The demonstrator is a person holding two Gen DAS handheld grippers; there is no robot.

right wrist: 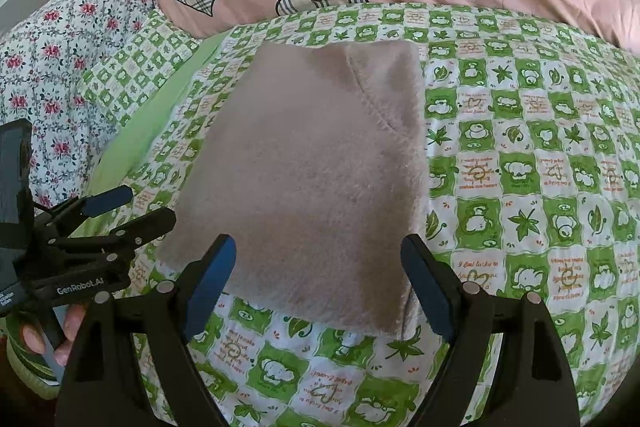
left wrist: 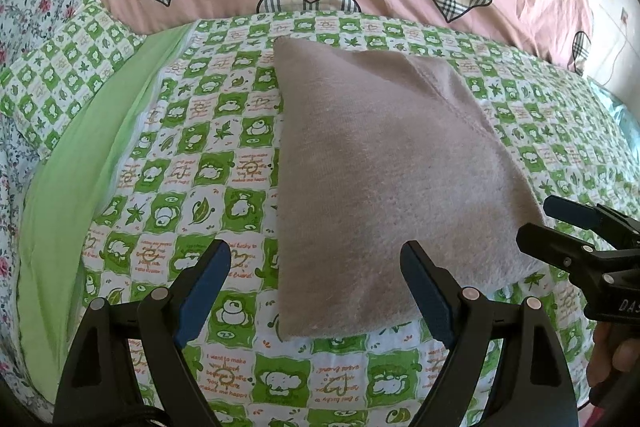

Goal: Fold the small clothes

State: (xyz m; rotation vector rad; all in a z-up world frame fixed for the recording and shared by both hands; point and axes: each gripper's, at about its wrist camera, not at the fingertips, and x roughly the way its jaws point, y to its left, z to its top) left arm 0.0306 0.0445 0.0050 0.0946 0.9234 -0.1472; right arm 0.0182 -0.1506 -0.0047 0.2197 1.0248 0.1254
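Garment (left wrist: 384, 179) – fuzzy taupe, already folded into a compact rectangle – is laid flat on the green checked quilt (left wrist: 192, 163). Left gripper (left wrist: 316, 291) and right gripper (right wrist: 318, 287) are held wide open, empty, over its near edge. Corners should be pinched evenly – no dragging.

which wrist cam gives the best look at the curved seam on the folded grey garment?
Right wrist. The folded grey garment lies nearly square-on there, and the curved seam reads clearly near its far right corner. In the left wrist view the seam shows too, but slanted and fainter.
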